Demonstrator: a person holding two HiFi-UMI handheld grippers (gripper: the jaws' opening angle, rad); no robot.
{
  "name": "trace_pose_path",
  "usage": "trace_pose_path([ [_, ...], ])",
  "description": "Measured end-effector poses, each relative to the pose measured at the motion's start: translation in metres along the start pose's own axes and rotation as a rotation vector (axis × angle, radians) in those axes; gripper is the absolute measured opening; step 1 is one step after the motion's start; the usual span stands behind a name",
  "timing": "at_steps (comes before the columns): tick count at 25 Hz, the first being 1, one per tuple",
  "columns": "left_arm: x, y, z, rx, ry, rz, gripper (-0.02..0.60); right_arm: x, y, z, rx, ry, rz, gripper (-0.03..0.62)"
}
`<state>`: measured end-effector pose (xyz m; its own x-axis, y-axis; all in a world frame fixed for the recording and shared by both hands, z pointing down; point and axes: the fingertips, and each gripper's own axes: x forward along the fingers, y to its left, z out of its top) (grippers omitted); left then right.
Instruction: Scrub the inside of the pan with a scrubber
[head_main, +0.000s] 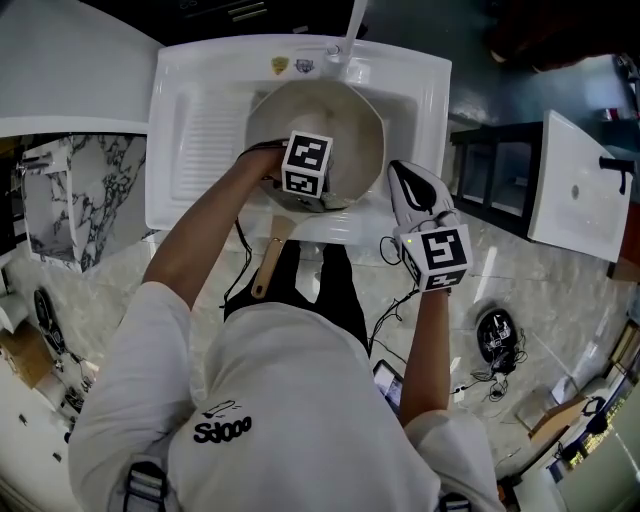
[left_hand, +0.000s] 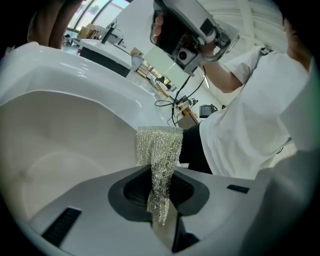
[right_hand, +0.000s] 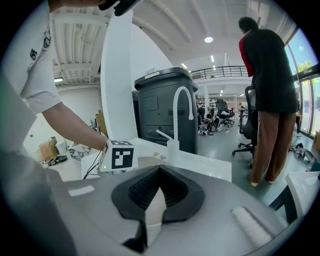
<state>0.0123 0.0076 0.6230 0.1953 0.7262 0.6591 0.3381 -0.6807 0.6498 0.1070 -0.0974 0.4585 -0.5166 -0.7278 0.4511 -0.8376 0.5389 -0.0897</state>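
Note:
A pale round pan (head_main: 352, 122) sits in the white sink (head_main: 196, 130), its wooden handle (head_main: 268, 264) pointing back over the sink's front edge toward the person. My left gripper (left_hand: 156, 176) reaches into the pan and is shut on a silver mesh scrubber (left_hand: 161, 150), which sticks out past the jaws above the pan's cream inner wall (left_hand: 60, 150). In the head view its marker cube (head_main: 306, 165) hides the jaws. My right gripper (head_main: 408, 186) hovers at the sink's right front corner, outside the pan, shut with nothing in it (right_hand: 159, 173).
A white faucet (head_main: 350, 28) rises at the sink's back edge, just behind the pan. A dark bin (right_hand: 161, 111) stands beyond the sink, and a person (right_hand: 266, 100) stands to its right. Another white basin (head_main: 580, 190) lies at the far right.

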Motion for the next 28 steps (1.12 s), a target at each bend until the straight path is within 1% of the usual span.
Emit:
trace_pose_path([
  [6,-0.006,-0.009,-0.018,0.012,0.08,0.001,0.066,0.003,0.004,0.001,-0.004,0.003,0.007,0.009],
  [10,-0.011,-0.013,-0.042,0.032,0.195,0.014,0.066,0.007,0.01,0.002,-0.011,0.006,0.014,0.009],
  [15,-0.018,-0.017,-0.06,0.032,0.254,0.006,0.066,0.01,0.017,0.006,-0.016,0.006,0.019,0.009],
  [20,-0.026,-0.016,-0.078,0.038,0.347,0.018,0.066,0.012,0.02,0.009,-0.02,0.004,0.015,0.009],
  [24,-0.034,-0.009,-0.092,0.031,0.391,0.064,0.066,0.011,0.021,0.005,-0.016,0.01,0.011,0.009],
  [28,-0.048,0.007,-0.105,0.029,0.443,0.168,0.066,0.013,0.024,0.0,-0.01,0.019,0.011,0.009],
])
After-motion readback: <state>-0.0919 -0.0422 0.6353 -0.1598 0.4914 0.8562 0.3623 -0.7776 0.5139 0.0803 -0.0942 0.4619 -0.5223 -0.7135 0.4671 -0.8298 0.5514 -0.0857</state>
